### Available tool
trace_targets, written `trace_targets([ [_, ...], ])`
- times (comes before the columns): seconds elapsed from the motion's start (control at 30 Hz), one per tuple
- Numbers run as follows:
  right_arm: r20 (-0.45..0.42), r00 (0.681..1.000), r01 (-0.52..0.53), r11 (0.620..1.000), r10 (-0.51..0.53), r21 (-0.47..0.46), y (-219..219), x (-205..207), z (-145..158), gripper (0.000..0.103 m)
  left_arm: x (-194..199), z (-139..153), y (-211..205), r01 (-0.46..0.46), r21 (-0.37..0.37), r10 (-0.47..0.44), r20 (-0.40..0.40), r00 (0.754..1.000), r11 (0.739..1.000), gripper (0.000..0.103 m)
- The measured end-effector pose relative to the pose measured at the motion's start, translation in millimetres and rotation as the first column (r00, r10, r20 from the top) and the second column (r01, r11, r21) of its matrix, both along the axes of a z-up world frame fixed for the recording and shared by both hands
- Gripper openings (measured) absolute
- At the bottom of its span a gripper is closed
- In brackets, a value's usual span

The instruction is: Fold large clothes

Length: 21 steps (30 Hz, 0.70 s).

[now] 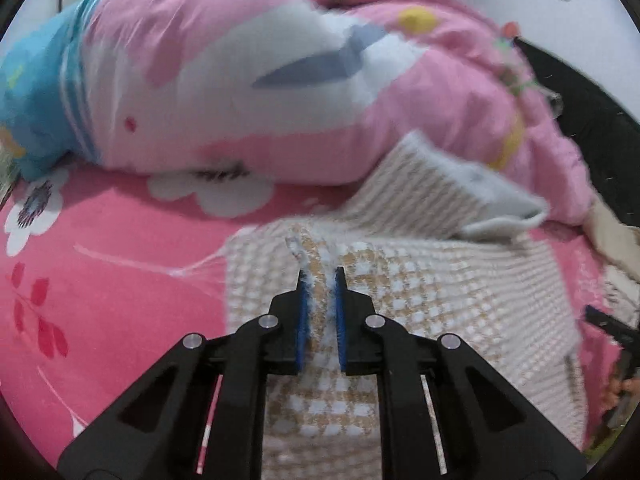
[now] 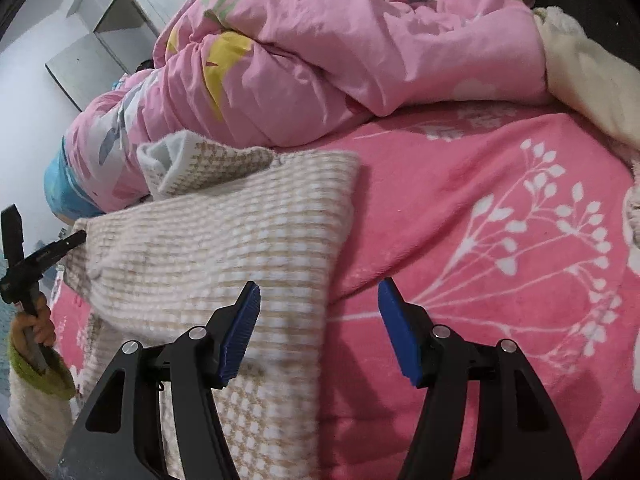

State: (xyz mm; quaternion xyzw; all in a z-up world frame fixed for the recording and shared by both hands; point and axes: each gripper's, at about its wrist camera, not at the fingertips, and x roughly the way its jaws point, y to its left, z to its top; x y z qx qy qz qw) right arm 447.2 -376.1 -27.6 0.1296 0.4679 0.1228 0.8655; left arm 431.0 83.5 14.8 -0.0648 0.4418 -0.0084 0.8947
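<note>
1. Left gripper (image 1: 322,276): jaws narrow, blue pads (image 1: 303,312) pinching a raised fold of the beige-and-white checked garment (image 1: 420,292). Fabric bunches up between the pads and a fuzzy white edge pokes out past the tips.
2. The garment spreads out ahead and to the right of the left gripper, lying flat on the pink floral bedsheet (image 1: 100,264). A cuff or sleeve end with a pale lining (image 1: 496,196) sits further ahead to the right, partly turned over.
3. Beyond the garment: bunched pink duvet (image 1: 240,80) with a white and grey-blue print, its blue end far left.
4. Right gripper (image 2: 320,292): jaws wide apart, nothing between the pads. Left pad (image 2: 240,332) hovers over the garment's (image 2: 224,248) right edge; right pad over bare pink bedsheet (image 2: 500,240). Contact with the fabric not clear.
5. From the right gripper the garment runs ahead and to the left, cuff at its far end against the pink duvet (image 2: 340,52).
6. Far left in the right wrist view: the left gripper (image 2: 48,248) at the garment's corner, held by a hand (image 2: 38,324) in a green-cuffed cream sleeve (image 2: 36,392).
7. Cream fleece blanket (image 2: 580,76) far right, beside the duvet.
</note>
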Motion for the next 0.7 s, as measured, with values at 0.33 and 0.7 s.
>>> trace_targets([
  [0.33,0.088,0.995,-0.031,0.993,0.041,-0.114,27,6,35,0.047,-21,-22,33,-0.028,-0.120,0.030,0.016,0.999,0.992,0.026],
  [0.7,0.005,0.982,-0.184,0.957,0.190,-0.223,92,40,-31,0.050,-8,-66,-10,0.066,-0.221,-0.088,-0.093,0.992,0.973,0.040],
])
